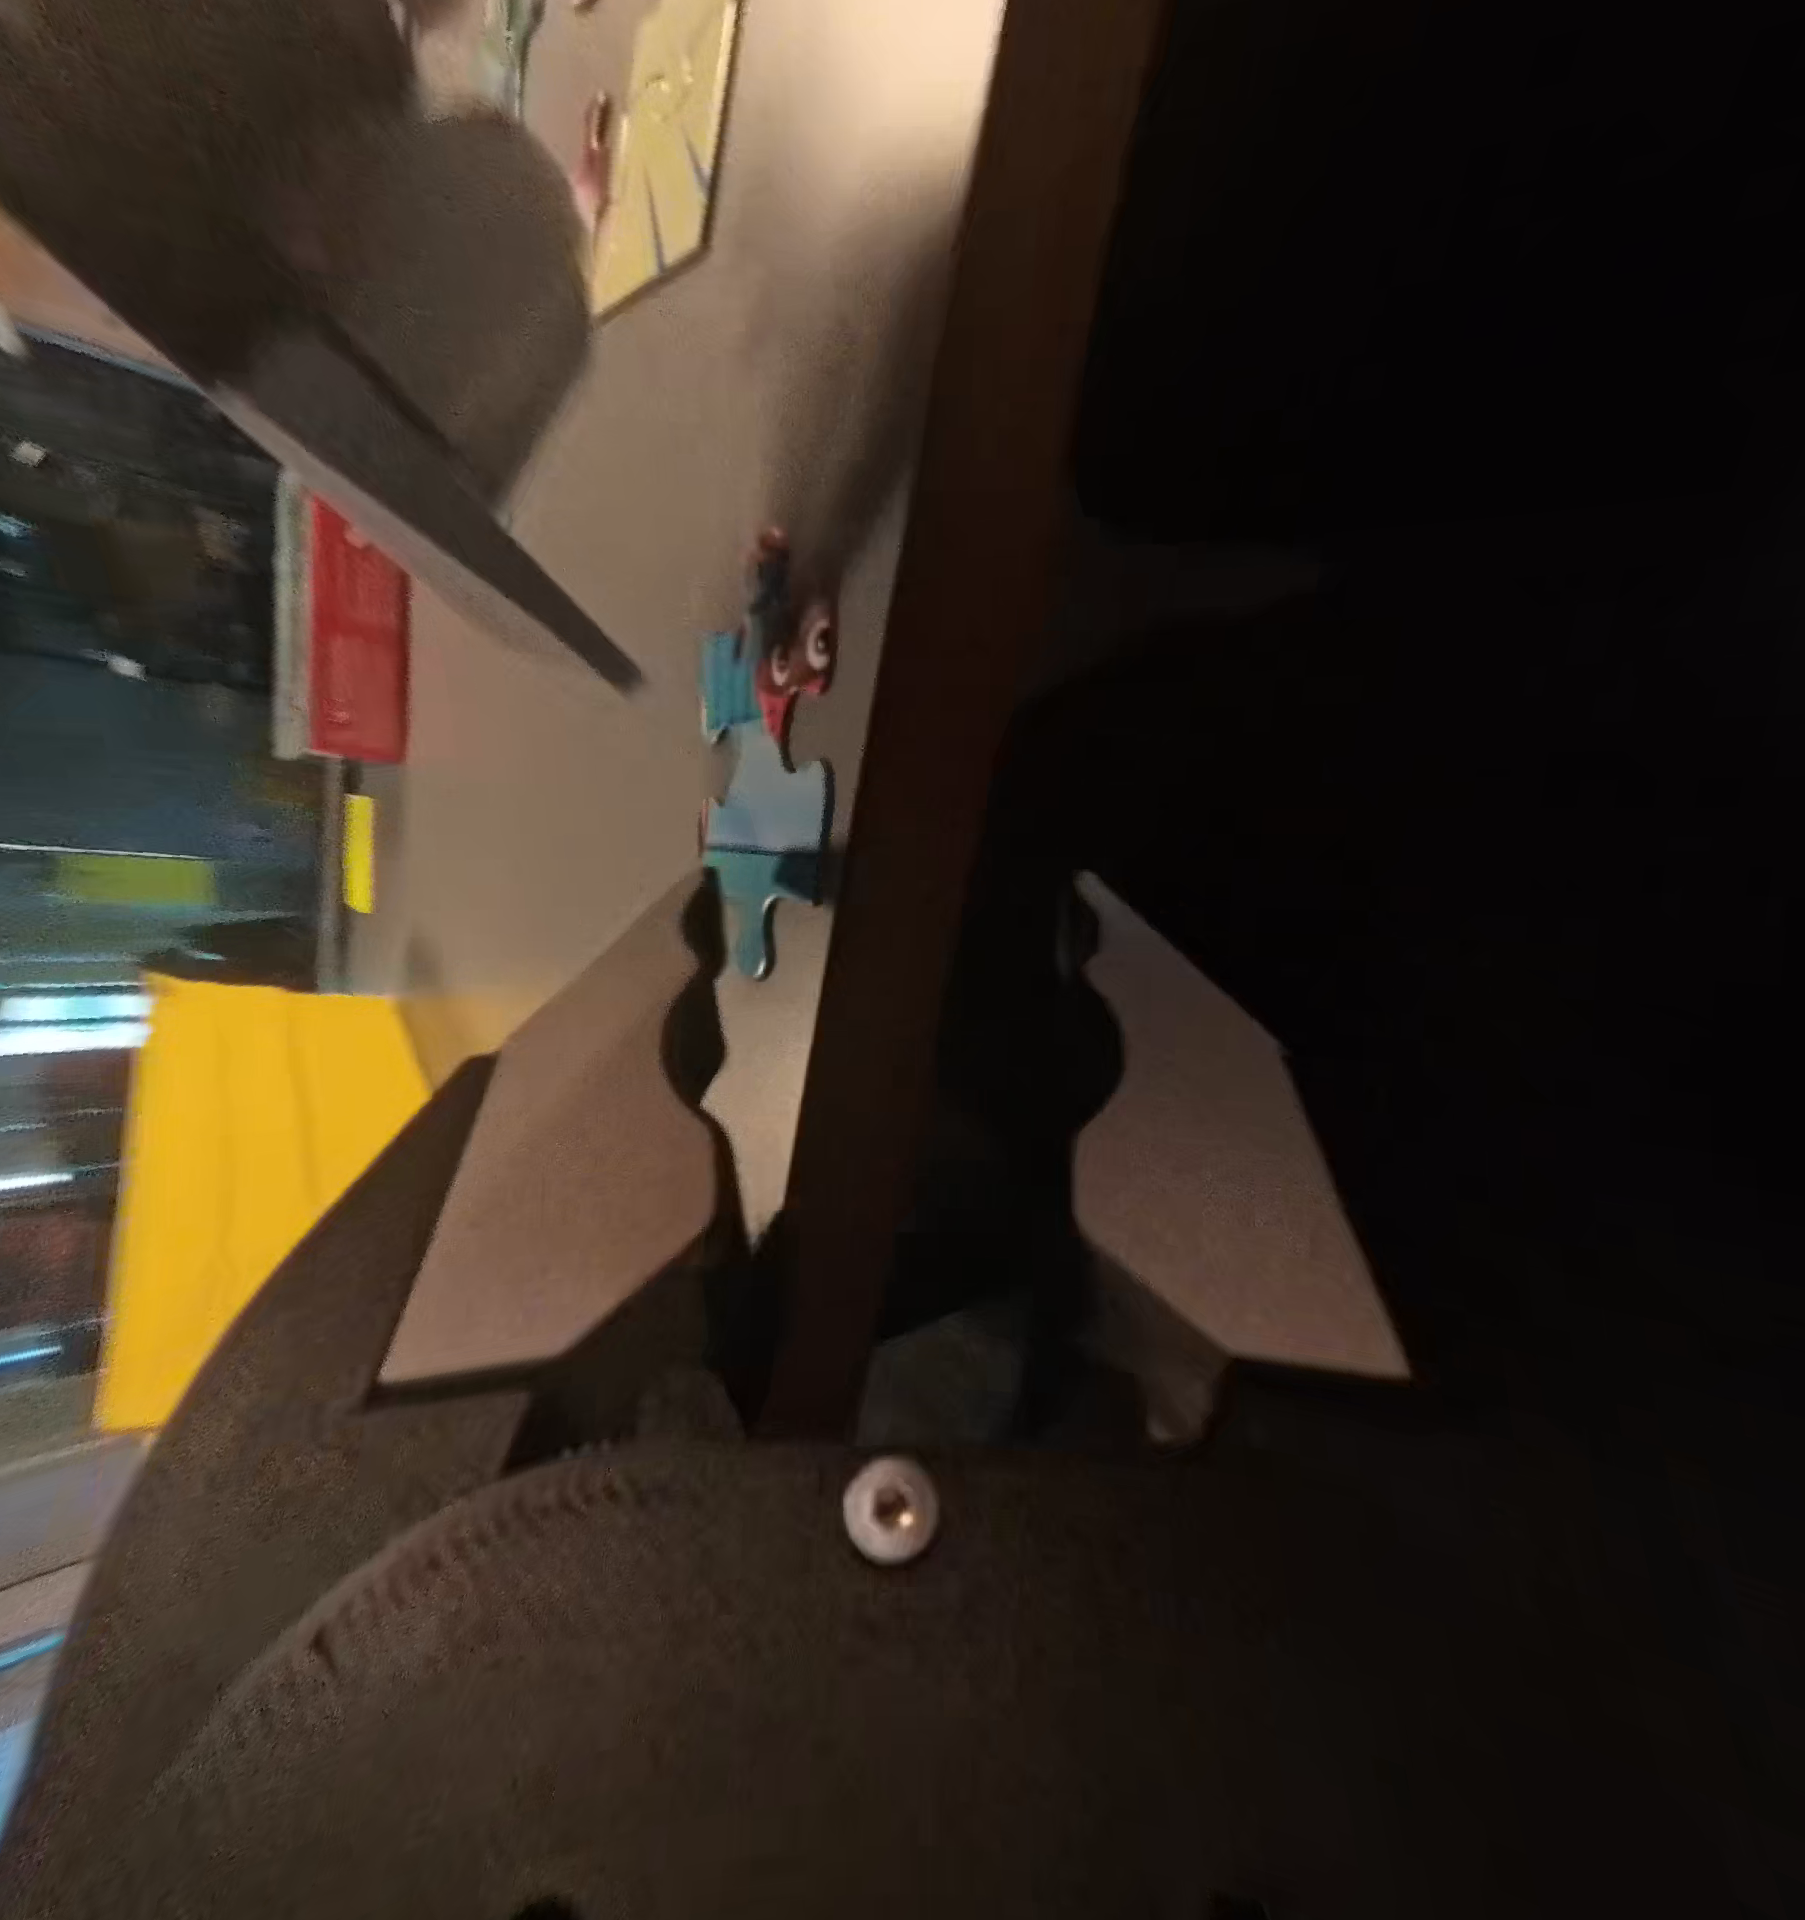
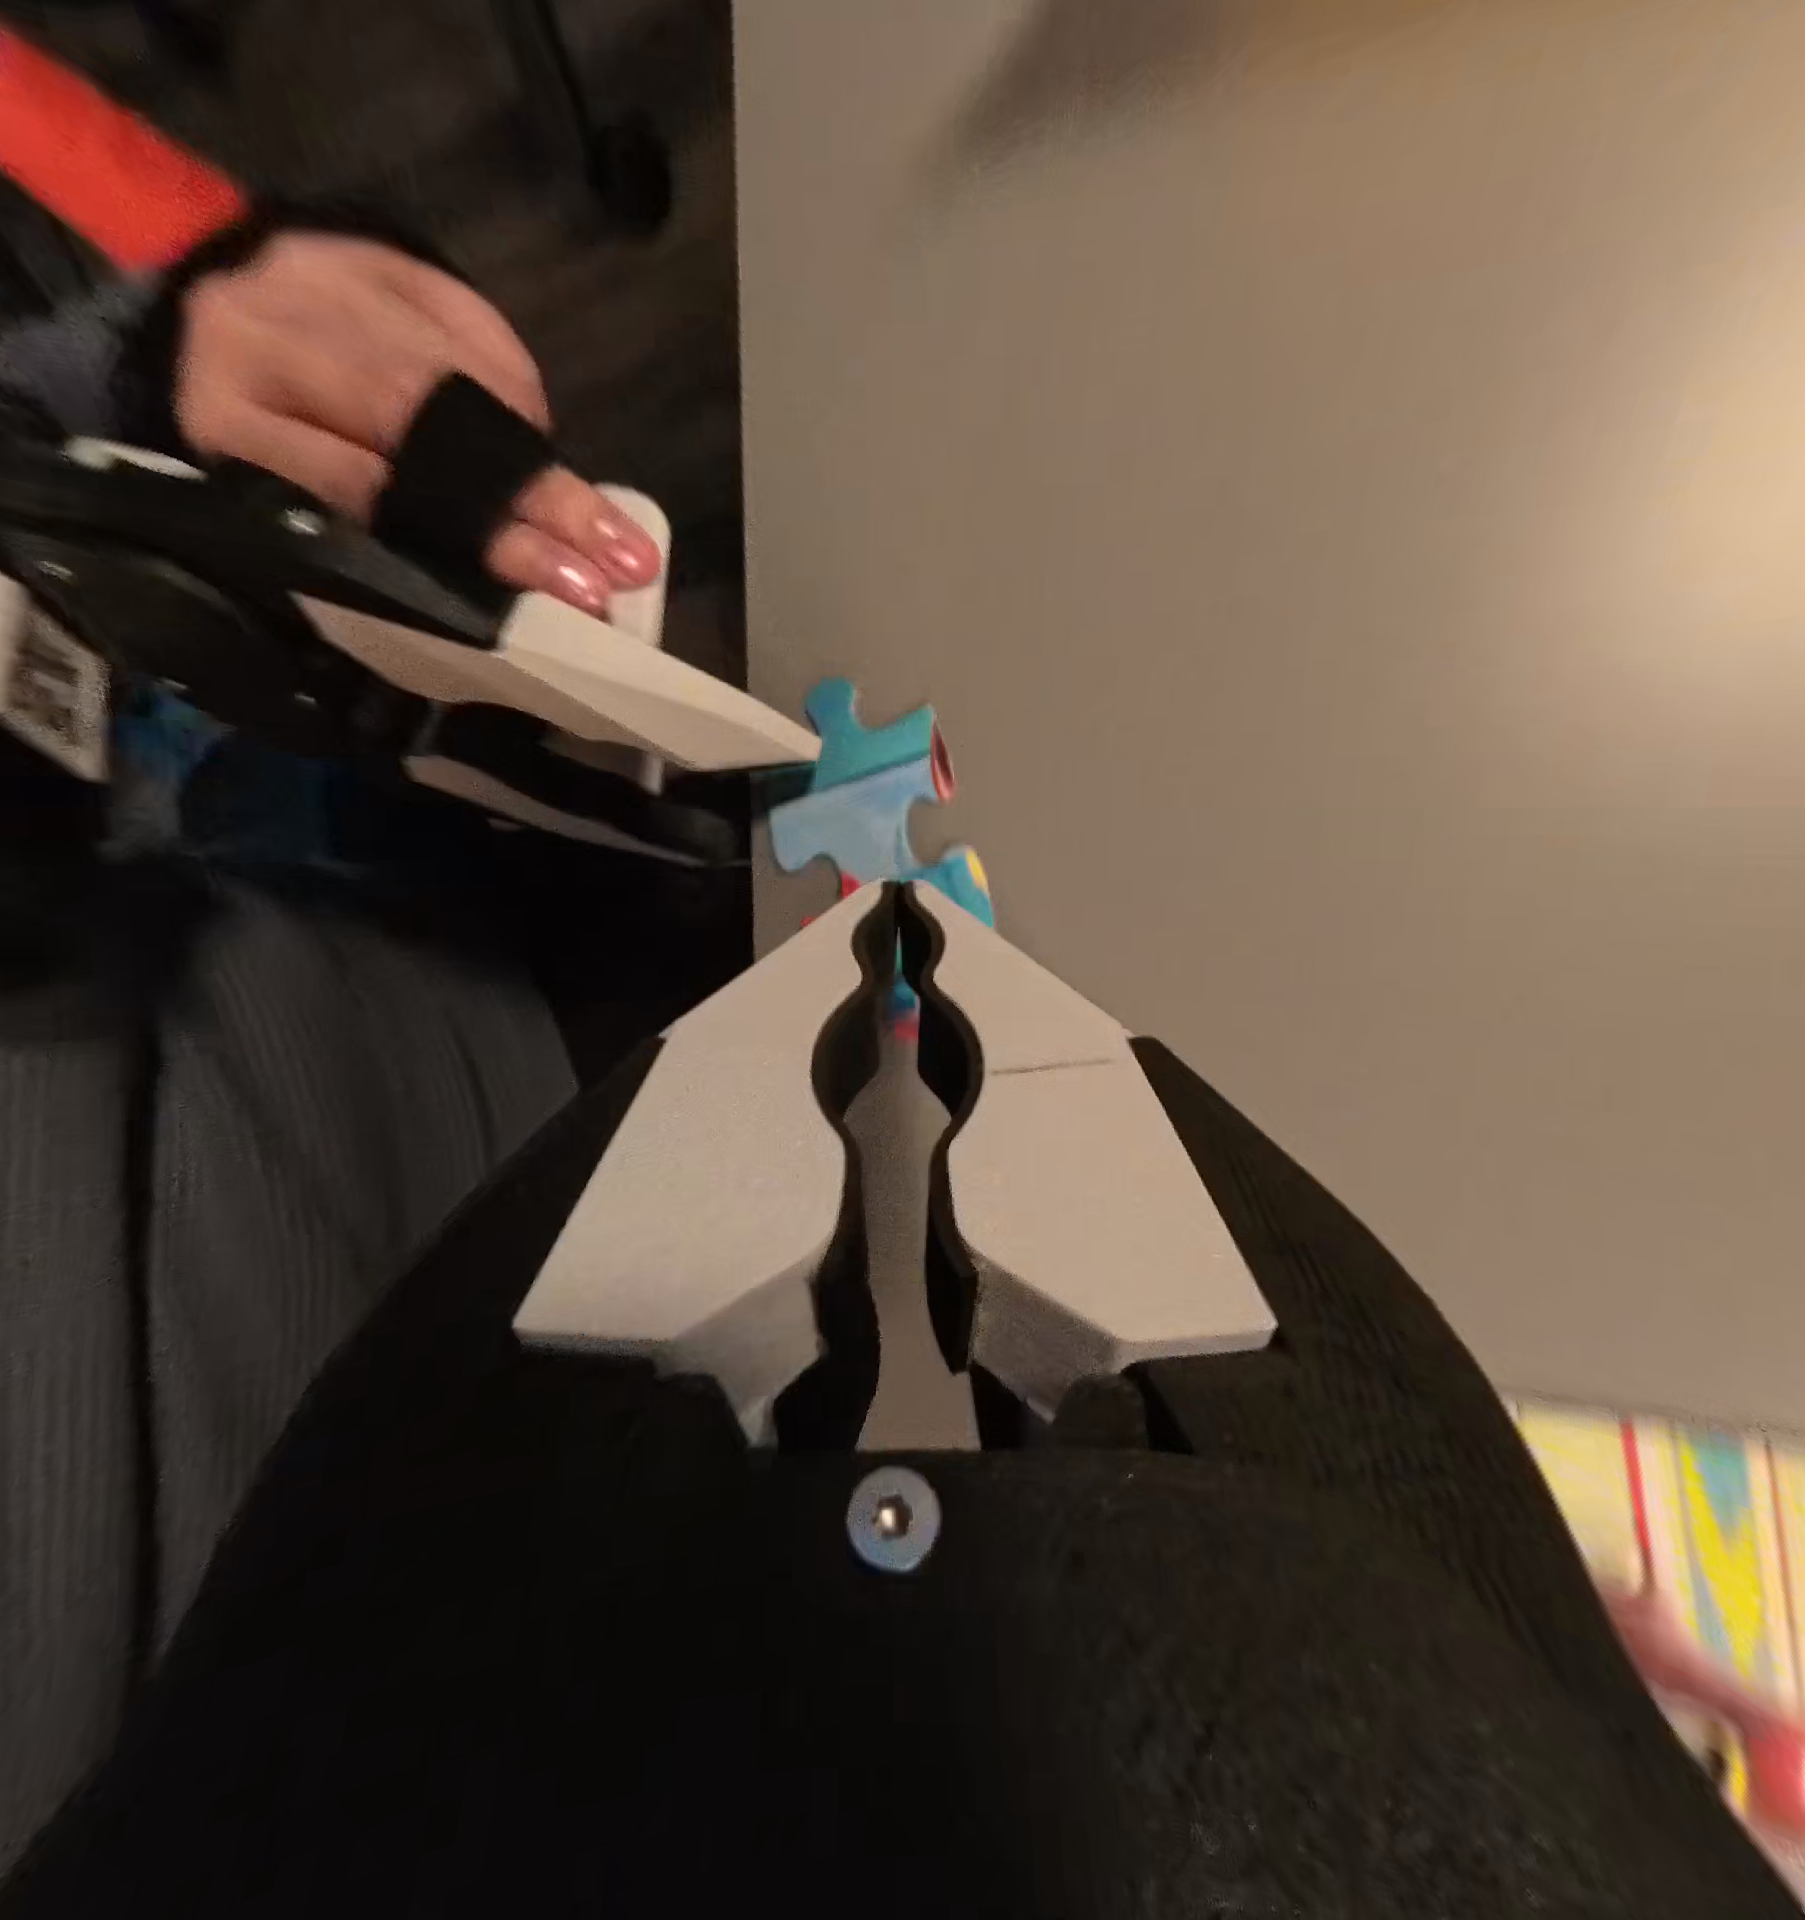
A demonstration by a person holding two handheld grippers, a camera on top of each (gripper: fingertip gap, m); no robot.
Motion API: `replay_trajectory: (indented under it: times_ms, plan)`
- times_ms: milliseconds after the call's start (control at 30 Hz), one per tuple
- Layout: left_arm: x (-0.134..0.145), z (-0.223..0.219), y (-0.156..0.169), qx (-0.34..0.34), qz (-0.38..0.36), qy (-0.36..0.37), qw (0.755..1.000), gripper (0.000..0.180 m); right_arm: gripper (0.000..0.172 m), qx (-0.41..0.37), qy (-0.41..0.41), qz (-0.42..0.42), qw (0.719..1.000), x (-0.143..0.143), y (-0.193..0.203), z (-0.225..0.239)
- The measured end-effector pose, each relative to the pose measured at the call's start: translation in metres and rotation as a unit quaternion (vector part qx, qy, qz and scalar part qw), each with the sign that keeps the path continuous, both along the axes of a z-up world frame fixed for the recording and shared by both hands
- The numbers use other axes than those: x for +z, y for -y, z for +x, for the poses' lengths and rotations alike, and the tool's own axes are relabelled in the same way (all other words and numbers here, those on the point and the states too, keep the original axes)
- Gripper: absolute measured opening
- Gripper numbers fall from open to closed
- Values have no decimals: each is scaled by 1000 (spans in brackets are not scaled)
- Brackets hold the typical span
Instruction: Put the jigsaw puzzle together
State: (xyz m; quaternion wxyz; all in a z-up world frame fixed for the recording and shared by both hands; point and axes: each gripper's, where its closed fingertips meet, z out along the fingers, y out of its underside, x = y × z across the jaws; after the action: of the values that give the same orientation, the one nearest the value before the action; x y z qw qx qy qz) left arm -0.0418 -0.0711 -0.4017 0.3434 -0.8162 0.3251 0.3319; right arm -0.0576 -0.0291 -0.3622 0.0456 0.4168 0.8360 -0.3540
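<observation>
A few joined blue and teal puzzle pieces [image 1: 773,810] with red marks lie on the grey-beige table [image 1: 565,779], close to its brown edge [image 1: 960,623]. My left gripper [image 1: 895,878] is open and straddles that edge, one finger above the top and one below. Nothing is pressed between its pads. In the right wrist view its upper fingertip [image 2: 810,740] reaches the teal piece [image 2: 856,800]. My right gripper [image 2: 898,891] is shut, its tips right at the lower piece; I cannot tell whether they touch it. It also shows in the left wrist view [image 1: 623,675], blurred, beside the pieces.
A person's hand [image 2: 358,384] holds the left gripper, over dark ribbed cloth [image 2: 254,1143]. A yellow picture board [image 1: 669,135] lies farther along the table. A red panel [image 1: 352,634] and a yellow block [image 1: 254,1195] stand beyond the table. Bright printed sheets [image 2: 1708,1538] show at the lower right.
</observation>
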Motion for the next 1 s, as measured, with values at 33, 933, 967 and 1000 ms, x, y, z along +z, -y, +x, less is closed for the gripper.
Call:
replay_trajectory:
  times_ms: [33,933,967,1000]
  plan:
    - [-1,-1,0,-1,-1,-29,1000,49,0,-25,-20,-17,999,11,-12,6]
    - [124,23,-107,-289,169,-336,880,0,40,-21,19,-304,952,88,-97,59]
    - [124,28,-114,-305,173,-323,879,0,40,-1,56,-302,952,83,-96,62]
    - [124,35,-120,-321,176,-311,877,0,40,8,85,-297,951,77,-96,62]
